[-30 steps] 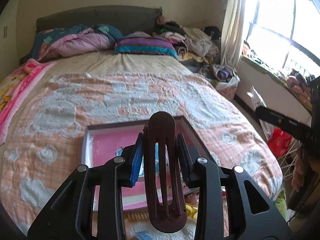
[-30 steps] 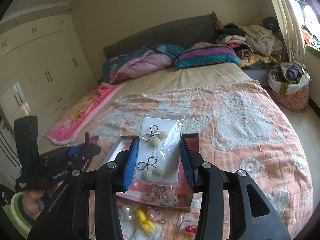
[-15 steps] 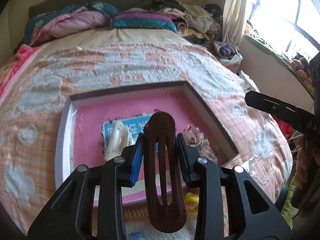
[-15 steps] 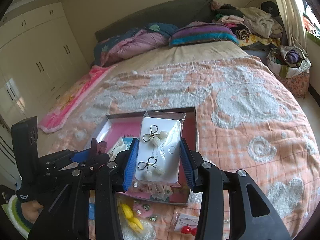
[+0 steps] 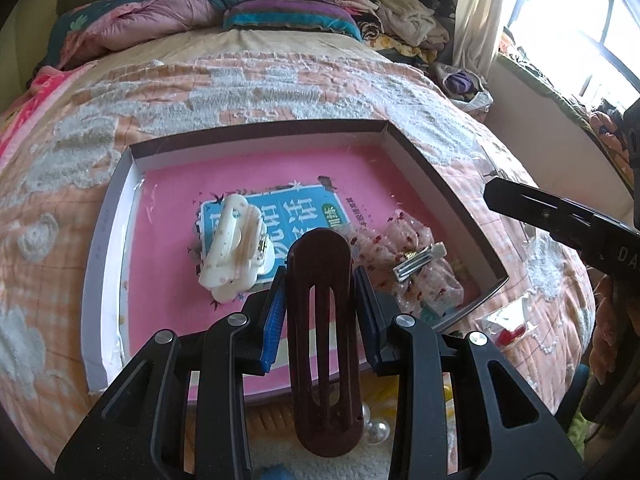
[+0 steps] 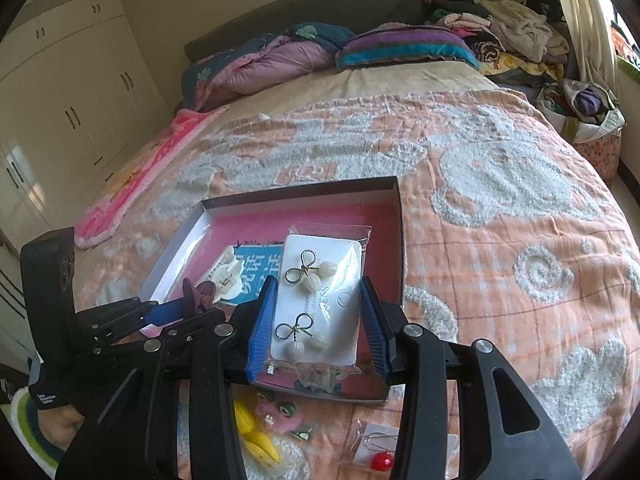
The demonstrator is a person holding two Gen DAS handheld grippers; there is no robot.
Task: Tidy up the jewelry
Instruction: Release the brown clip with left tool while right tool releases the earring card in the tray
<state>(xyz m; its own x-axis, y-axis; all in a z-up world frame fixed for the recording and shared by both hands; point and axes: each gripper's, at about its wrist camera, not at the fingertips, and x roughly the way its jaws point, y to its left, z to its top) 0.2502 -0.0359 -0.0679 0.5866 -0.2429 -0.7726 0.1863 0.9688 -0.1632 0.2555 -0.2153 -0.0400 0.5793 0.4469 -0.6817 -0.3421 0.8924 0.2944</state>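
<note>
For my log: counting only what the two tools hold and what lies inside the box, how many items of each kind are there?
Hair clips: 3 (brown clip in the left tool; cream claw clip and floral bow clip in the box)
Earring packets: 1 (earring packet in the right tool)
Total: 4

The pink-lined box (image 5: 256, 184) (image 6: 304, 220) on the bed was viewed closely from above by both wrist cameras, the headboard being faced.
</note>
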